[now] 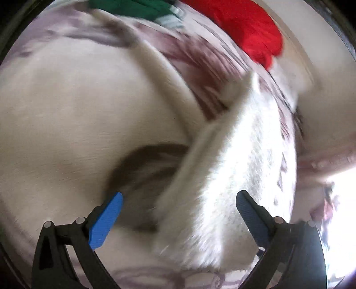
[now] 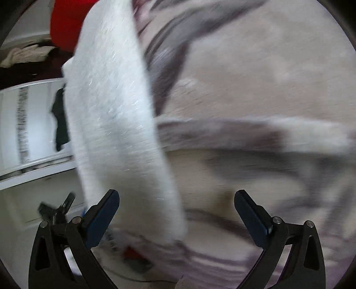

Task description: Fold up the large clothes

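A large fuzzy white garment (image 1: 73, 124) lies on a patterned mauve bedspread (image 1: 200, 66). A long white part of it, perhaps a sleeve (image 1: 227, 169), runs between my left gripper's (image 1: 179, 200) blue fingers; the jaws stand wide apart and do not touch it. In the right wrist view the same white strip (image 2: 115, 124) hangs or lies lengthwise just inside the left finger (image 2: 100, 220) of my right gripper (image 2: 176, 197), which is also wide open. Both views are motion-blurred.
A red garment (image 1: 249, 29) and a green one (image 1: 133, 9) lie at the far side of the bed. The right wrist view shows the bedspread (image 2: 255, 77), a white drawer unit (image 2: 33, 124) at left, and the red garment (image 2: 64, 20).
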The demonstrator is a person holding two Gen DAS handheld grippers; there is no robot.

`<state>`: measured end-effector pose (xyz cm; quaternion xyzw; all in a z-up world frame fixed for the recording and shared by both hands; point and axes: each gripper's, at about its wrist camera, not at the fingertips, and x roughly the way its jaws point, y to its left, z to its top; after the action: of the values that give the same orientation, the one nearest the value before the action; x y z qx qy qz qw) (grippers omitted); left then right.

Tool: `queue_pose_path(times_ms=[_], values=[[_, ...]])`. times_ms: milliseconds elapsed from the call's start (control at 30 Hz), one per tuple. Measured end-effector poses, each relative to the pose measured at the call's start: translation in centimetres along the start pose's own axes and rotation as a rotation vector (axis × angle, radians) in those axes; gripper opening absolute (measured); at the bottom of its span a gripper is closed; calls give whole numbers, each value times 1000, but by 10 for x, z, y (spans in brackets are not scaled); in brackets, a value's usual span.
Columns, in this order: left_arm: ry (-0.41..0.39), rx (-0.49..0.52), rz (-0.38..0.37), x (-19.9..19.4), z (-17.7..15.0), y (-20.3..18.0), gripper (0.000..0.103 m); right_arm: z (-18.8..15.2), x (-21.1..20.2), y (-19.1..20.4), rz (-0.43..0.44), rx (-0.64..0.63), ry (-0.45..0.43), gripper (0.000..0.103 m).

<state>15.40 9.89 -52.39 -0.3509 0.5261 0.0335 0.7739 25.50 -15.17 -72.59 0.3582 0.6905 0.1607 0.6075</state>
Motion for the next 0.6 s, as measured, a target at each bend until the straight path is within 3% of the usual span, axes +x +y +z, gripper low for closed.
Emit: queue_pose_path(times_ms=[67, 100, 167, 200, 233, 267, 333, 500, 600], values=[[75, 32, 2, 27, 1, -3, 103, 2, 25, 4, 52, -16, 35, 103], [132, 48, -11, 48, 2, -7, 101, 4, 38, 8, 39, -23, 53, 103], [126, 125, -2, 57, -1, -23, 83, 0, 43, 18, 37, -46, 38, 101], [108, 174, 22, 56, -3, -35, 58, 4, 47, 26, 46, -51, 36, 91], [92, 226, 63, 54, -4, -45, 33, 6, 53, 34, 61, -48, 51, 53], [74, 245, 79, 50, -3, -52, 20, -2, 55, 37, 64, -42, 59, 37], [53, 227, 75, 38, 2, -57, 16, -4, 56, 48, 60, -45, 35, 21], [-34, 235, 25, -27, -4, -79, 13, -22, 12, 71, 129, -83, -10, 16], [-26, 241, 31, -59, -30, -89, 13, -44, -18, 84, 157, -113, -2, 16]])
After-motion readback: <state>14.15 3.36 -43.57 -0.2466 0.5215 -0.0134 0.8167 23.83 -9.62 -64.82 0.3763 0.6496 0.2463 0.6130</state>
